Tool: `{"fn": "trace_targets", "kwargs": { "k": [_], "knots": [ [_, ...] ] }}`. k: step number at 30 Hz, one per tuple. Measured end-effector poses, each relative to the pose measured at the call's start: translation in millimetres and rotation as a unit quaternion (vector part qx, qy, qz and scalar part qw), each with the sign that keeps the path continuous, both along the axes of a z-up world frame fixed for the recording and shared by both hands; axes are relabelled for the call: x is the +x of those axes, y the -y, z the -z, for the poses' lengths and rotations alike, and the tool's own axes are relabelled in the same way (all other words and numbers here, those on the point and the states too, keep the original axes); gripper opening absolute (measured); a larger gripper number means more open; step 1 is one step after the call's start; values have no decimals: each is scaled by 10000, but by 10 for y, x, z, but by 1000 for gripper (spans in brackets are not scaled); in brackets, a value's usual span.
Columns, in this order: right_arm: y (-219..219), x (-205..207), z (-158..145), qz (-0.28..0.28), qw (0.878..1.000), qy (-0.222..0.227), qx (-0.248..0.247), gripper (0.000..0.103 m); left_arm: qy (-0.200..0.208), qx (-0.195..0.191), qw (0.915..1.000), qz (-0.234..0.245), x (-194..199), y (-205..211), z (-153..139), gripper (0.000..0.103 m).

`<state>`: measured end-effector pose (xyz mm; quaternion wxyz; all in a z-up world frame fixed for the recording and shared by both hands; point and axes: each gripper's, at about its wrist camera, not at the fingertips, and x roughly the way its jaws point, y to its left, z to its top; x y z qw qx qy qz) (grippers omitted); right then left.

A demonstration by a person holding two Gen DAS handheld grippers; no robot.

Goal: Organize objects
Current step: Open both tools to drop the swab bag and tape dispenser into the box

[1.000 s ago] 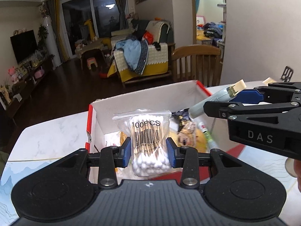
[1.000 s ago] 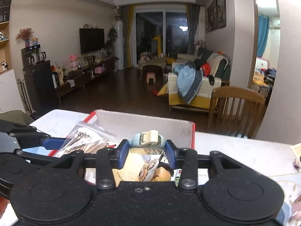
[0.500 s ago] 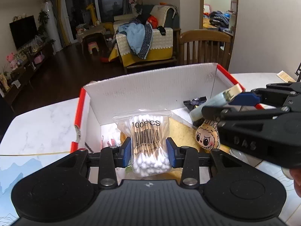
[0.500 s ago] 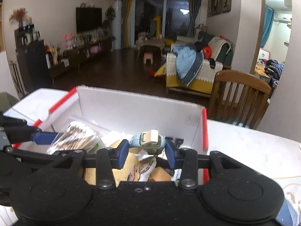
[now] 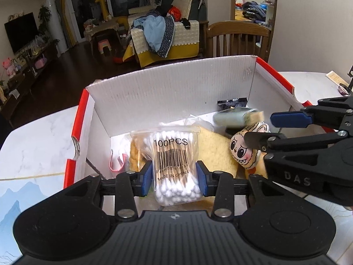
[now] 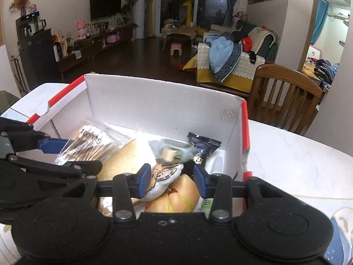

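Observation:
My left gripper [image 5: 174,175] is shut on a clear bag of cotton swabs [image 5: 174,161] marked 100PCS, held over the open white box with red rims [image 5: 167,92]. The bag also shows in the right wrist view [image 6: 88,148]. My right gripper [image 6: 172,182] is open over the box. A pale green tape dispenser [image 6: 174,152] is blurred just past its fingers, loose above the box contents. It also shows in the left wrist view [image 5: 236,118]. The right gripper [image 5: 284,128] sits at the right there.
The box [image 6: 158,103] holds a yellow plush [image 5: 211,152], a cartoon-face toy [image 5: 242,150], a black packet [image 6: 204,146] and other small items. The white marble table [image 6: 297,163] surrounds the box. A wooden chair [image 6: 284,95] stands behind the table.
Both grippers moved forward and down over the box. My right gripper opened and let go of the tape dispenser, which is now dropping into the box. The left still holds the swab bag.

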<state>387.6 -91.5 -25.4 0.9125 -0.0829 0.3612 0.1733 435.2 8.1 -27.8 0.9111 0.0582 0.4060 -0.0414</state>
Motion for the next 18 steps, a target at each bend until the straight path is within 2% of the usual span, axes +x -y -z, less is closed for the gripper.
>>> {"fn": "trace_targets", "kwargs": {
  "k": [1,3,4,8,18],
  "knots": [
    [13,-11,-7,-9,10000,-2,28,44,-7,-21,10000,-6,-16,-1,7,45],
    [41,-43,-34,-22,10000,9,82,47,27,-32,10000,-37,-44,-11,12,61],
    [51,-63,-50,-17,10000,41,83,48,62,-10,10000,-65,-66,-9,11,63],
    [98,-141,-122,-37,9999,140,85,50,127,-143,9997,-130,-157,-49,-48,65],
    [165,-373,-343,-52,9992,351,179,55,405,-164,9988,-217,-457,-108,-336,66]
  ]
}}
